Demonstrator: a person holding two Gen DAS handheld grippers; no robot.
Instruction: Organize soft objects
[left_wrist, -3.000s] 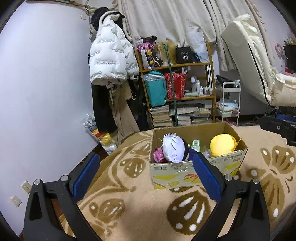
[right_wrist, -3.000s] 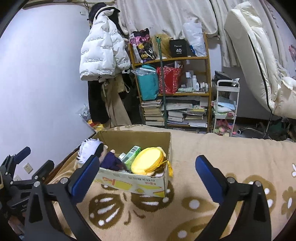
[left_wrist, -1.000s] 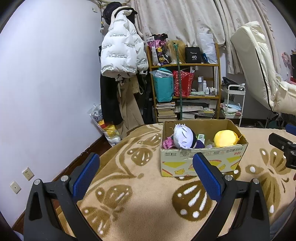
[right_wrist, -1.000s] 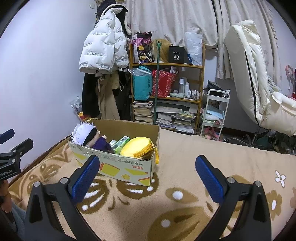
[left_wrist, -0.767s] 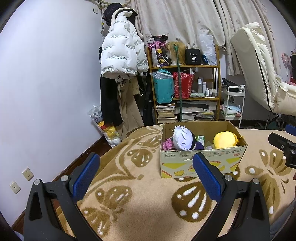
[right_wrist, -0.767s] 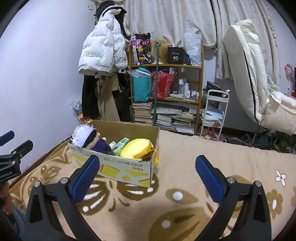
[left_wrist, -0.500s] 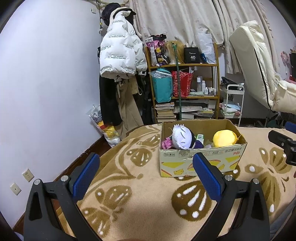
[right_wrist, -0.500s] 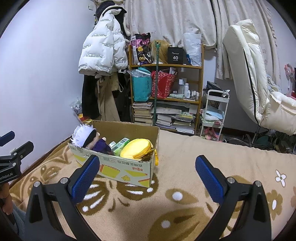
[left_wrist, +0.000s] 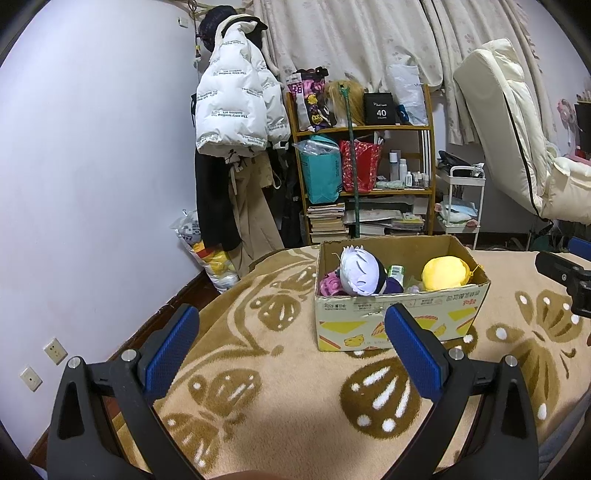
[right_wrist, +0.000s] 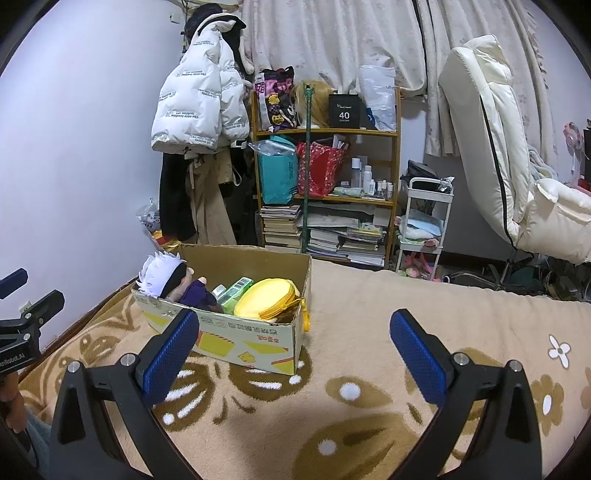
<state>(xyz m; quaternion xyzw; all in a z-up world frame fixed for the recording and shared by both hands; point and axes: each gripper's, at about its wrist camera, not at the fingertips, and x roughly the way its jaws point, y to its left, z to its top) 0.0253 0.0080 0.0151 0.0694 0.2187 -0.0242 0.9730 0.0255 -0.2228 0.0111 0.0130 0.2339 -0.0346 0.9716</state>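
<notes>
Cardboard: one open-topped box (left_wrist: 400, 321), printed with yellow shapes on its sides, standing on the beige blanket (left_wrist: 258, 387) with brown butterfly figures. It lies ahead of my left gripper (left_wrist: 291, 350), a little to the right of its centre line, and ahead and to the left of my right gripper (right_wrist: 295, 350), well apart from both.

Contents of the box, as seen from the left gripper:
- White-haired plush doll (left_wrist: 358, 271) with a dark band across the face, at the left end, leaning on the near wall.
- Pink-purple soft item (left_wrist: 330, 285), tucked to the left of the doll; its form is unclear.
- Green-labelled carton (left_wrist: 396, 272), in the middle, behind the doll.
- Yellow round plush (left_wrist: 445, 273), at the right end, its top level with the rim.

Left gripper: blue-padded fingers (left_wrist: 171, 347) spread wide, nothing between them, hovering above the blanket.
Right gripper: jaws likewise wide apart and empty, over the blanket, the box beyond its left finger.

Beyond the box: a wooden shelf (right_wrist: 328, 201) with bags, bottles and stacked books, a white puffer jacket (left_wrist: 236, 107) hanging to its left, a white trolley (right_wrist: 424, 225) to its right, and a cream recliner (right_wrist: 495, 147) at far right.
</notes>
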